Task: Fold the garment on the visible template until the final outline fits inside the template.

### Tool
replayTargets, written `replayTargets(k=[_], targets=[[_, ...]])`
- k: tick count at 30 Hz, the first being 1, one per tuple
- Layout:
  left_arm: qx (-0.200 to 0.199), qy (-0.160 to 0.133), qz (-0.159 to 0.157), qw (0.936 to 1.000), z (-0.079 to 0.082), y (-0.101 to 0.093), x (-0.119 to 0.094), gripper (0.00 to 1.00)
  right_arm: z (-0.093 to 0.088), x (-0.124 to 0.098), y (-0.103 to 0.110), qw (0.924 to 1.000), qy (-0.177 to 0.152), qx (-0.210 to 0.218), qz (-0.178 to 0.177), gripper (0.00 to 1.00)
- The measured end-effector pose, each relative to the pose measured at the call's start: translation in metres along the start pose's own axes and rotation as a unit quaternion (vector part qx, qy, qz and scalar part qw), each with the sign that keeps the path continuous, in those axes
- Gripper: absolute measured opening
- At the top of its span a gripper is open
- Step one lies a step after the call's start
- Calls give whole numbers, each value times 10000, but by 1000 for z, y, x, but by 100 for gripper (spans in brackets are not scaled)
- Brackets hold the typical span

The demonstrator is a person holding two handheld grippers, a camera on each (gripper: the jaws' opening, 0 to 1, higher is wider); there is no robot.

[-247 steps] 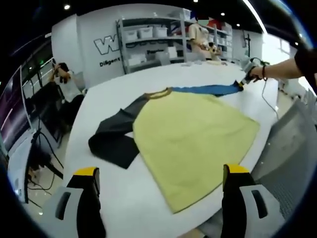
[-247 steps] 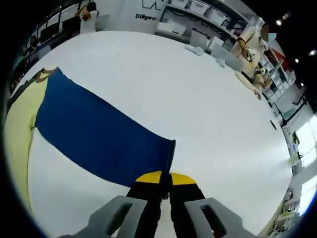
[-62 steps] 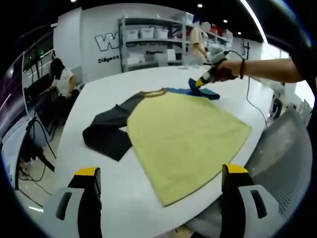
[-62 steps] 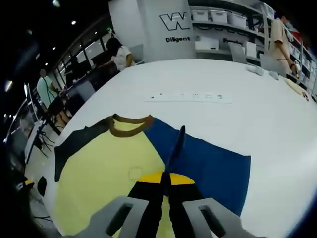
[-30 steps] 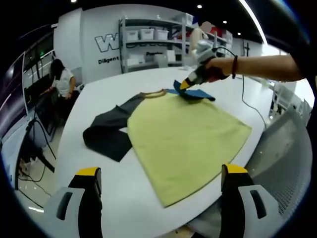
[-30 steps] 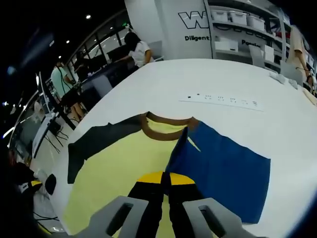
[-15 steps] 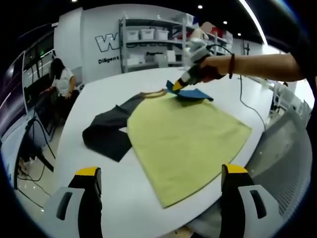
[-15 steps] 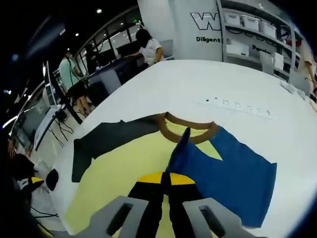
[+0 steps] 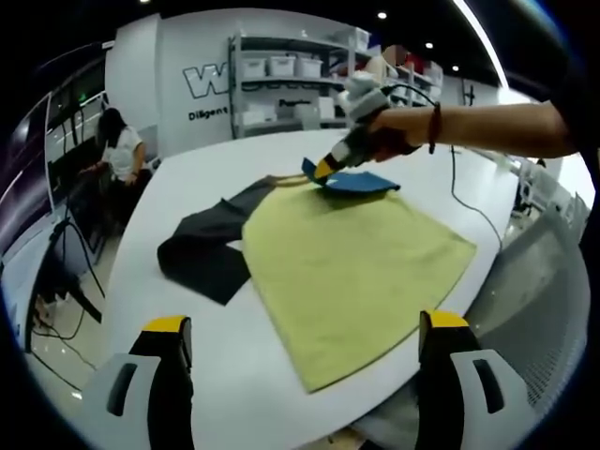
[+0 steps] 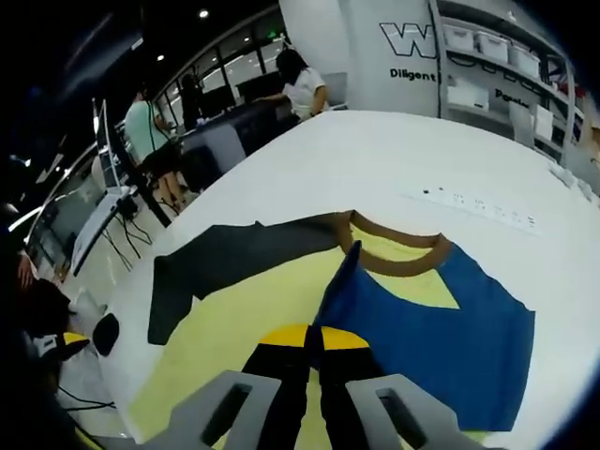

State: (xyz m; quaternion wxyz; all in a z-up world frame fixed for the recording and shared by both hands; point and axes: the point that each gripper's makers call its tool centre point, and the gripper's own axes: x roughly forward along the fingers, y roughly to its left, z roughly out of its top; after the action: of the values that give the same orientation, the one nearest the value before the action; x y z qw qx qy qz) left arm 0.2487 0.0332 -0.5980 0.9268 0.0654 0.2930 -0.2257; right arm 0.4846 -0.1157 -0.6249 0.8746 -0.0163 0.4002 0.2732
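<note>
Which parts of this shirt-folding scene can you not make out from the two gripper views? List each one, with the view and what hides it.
- Template: no outline visible on the white table in the left gripper view; the yellow shirt may cover it.
- Blue sleeve cuff: right gripper view, hidden in the shut right gripper.
- Strip of marks on the table: right gripper view, too small to read.
- Shirt hem: right gripper view, hidden behind the gripper body.

A yellow raglan shirt (image 9: 352,267) with a brown collar (image 10: 398,260) lies flat at the frame's centre in the left gripper view. Its dark grey sleeve (image 9: 211,251) stretches out left, folded at the cuff. Its blue sleeve (image 10: 436,333) is doubled over the chest, its cuff lifted.
</note>
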Motion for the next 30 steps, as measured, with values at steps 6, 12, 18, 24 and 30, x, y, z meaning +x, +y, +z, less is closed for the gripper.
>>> replayTargets(k=[6,12,18,24,30], targets=[[4,-4,-1,10000,1,0,1,96,0,5,11,9999,24,-77,82,0],[10,29,8,10000,-1,1,0,96,-2,7,21,9997,65,-163,165,0],[10,34,15,10000,-1,1,0,96,-3,6,32,9994,69,-233,261,0],[16,24,3,10000,-1,0,0,96,-6,6,44,9986,93,-380,361,0],[10,20,-13,10000,-1,-2,0,95,-15,6,53,9975,165,-563,403,0]])
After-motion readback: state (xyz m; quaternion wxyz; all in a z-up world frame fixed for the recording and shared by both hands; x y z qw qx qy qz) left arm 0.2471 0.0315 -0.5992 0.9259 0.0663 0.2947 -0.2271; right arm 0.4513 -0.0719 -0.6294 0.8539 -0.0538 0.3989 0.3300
